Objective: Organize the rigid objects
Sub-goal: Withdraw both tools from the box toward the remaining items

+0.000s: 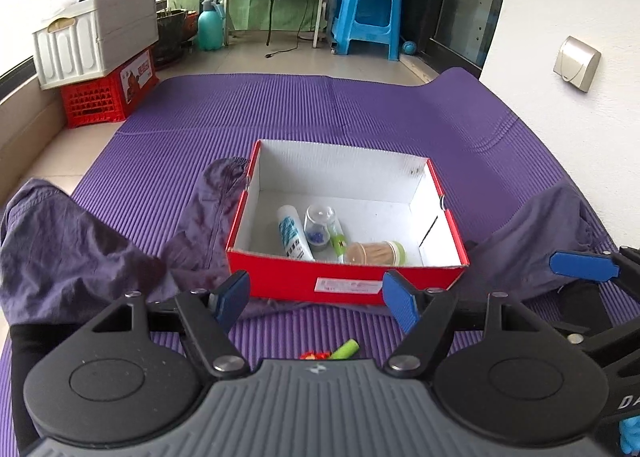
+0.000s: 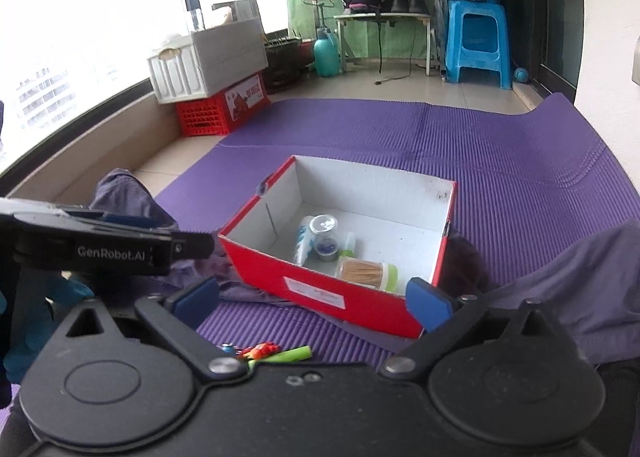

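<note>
A red cardboard box (image 1: 344, 281) (image 2: 320, 289) with a white inside sits on the purple mat. In it lie a white tube (image 1: 294, 233) (image 2: 303, 243), a clear jar with blue bits (image 1: 320, 227) (image 2: 325, 241), a small green-capped bottle (image 1: 339, 243) and a toothpick holder (image 1: 374, 253) (image 2: 366, 272). My left gripper (image 1: 316, 303) hangs open just before the box's near wall, nothing between its blue pads. My right gripper (image 2: 316, 307) is also open and empty, near the box's corner. A green stick (image 1: 346, 349) (image 2: 290, 355) and a small red toy (image 1: 314, 356) (image 2: 260, 351) lie on the mat below the grippers.
The person's legs in purple-grey trousers (image 1: 72, 253) (image 2: 580, 285) flank the box. A white crate (image 1: 96, 37) on a red crate (image 1: 108, 93) stands at the back left. A blue stool (image 1: 368, 17), a low table and a teal spray bottle (image 1: 209, 27) stand beyond the purple mat (image 1: 320, 109).
</note>
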The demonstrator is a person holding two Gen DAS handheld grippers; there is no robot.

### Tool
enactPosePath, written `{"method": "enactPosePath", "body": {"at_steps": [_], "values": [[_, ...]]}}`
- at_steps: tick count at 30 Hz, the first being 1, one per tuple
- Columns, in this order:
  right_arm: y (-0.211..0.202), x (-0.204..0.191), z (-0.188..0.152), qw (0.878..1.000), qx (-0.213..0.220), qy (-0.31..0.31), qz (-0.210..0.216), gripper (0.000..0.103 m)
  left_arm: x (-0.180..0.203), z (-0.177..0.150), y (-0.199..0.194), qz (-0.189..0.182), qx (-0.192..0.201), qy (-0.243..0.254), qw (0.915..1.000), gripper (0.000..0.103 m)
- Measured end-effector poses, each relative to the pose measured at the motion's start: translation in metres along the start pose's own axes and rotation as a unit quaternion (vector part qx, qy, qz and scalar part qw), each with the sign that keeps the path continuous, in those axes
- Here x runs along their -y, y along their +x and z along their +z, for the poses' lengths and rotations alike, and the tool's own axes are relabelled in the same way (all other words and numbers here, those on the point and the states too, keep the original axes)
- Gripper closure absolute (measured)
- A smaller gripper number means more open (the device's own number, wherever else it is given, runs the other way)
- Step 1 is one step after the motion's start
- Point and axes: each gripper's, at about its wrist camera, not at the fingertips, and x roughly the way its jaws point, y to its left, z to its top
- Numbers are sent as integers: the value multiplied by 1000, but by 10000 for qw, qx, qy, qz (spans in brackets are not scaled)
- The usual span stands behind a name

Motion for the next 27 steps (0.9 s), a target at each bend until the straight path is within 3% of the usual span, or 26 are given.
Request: {"method": "enactPosePath", "body": {"at_steps": [3,13,15,19,21,27], "values": [[-10,-3,-5,9999,103,42,0,0,-1,-10,-8,1,41,-99,9999,22],[-30,-12,-33,9998,189,105,-2,0,3,-36,-28,-13,87,-79,9999,21],[-32,-15,-40,9998,175,76,-15,0,4,-42,-31,-14,77,-51,10000,15],[-34,-18,-51,9998,145,85,-97,0,3,-54,-34,4,72,-20,10000,11],[-34,-17,-57,9997,105,157,-143,0,0,-61,-33,-6,74,-28,10000,0],[-21,-12,-87,9984,-309,370,-301,0,-15,-90,-20,21,-225,-229,9995,0]]}}
